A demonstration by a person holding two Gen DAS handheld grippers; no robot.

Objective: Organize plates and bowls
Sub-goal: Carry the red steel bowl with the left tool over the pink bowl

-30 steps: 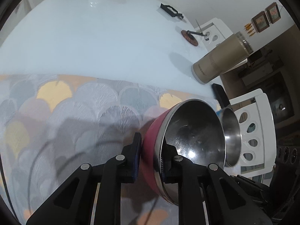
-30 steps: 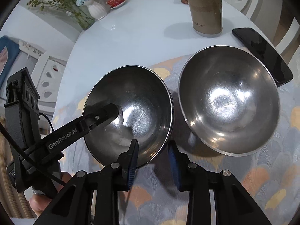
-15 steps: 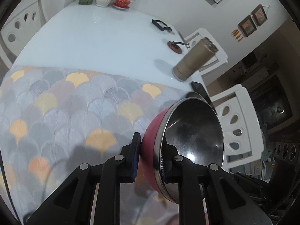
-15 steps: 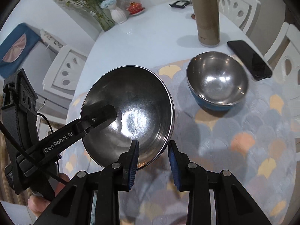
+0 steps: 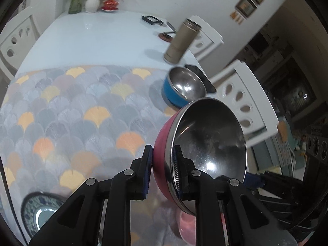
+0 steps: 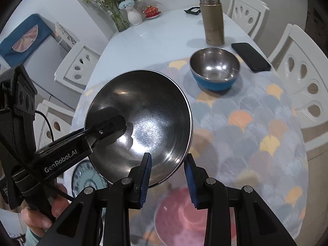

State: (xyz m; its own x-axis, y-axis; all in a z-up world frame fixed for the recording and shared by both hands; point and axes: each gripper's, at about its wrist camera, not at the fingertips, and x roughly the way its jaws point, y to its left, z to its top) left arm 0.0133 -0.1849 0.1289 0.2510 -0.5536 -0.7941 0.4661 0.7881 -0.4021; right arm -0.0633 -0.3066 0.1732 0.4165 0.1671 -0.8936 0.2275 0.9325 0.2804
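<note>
Your left gripper (image 5: 162,170) jaws clamp the pink bowl (image 5: 196,153) above the scallop-patterned cloth (image 5: 71,110) on the white counter (image 5: 98,39); your right gripper (image 6: 167,176) jaws stand slightly apart, empty.

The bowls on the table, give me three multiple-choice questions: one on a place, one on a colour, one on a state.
1. Where is the blue bowl?
A. On the patterned cloth
B. On a chair
C. In the right gripper

2. What colour is the outside of the held bowl?
A. Green
B. Pink
C. White

3. How is the left gripper?
A. Open and free
B. Out of view
C. Shut on the held bowl's rim

Answers: 1 A, it stands on the cloth near the phone. 2 B, pink shows beside the fingers. 3 C, the fingers clamp the rim.
</note>
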